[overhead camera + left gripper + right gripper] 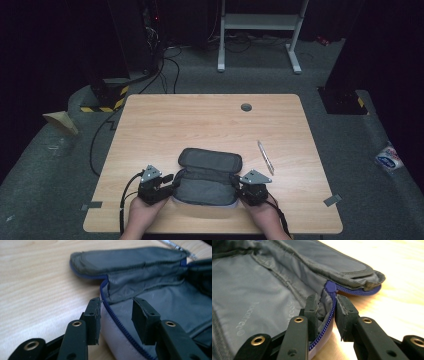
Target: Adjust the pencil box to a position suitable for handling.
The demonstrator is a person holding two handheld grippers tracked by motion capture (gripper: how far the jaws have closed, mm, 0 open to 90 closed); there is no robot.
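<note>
Right gripper view has the right gripper (pixel 325 312) with its fingers (pixel 312 312) nearly pinched on the blue-zippered rim of the grey pencil case (pixel 262 290), fabric sitting between them. The left gripper (pixel 116 315) straddles the opposite rim, fingers spread, not clamped yet. The case lies unzipped at the near-middle of the worktop (pixel 165 125), lid flopped back, a pen (pixel 265 157) just beside it. Looks soft, light and floppy, so I'd grab the stiffer zipper edge, not the lining.
</note>
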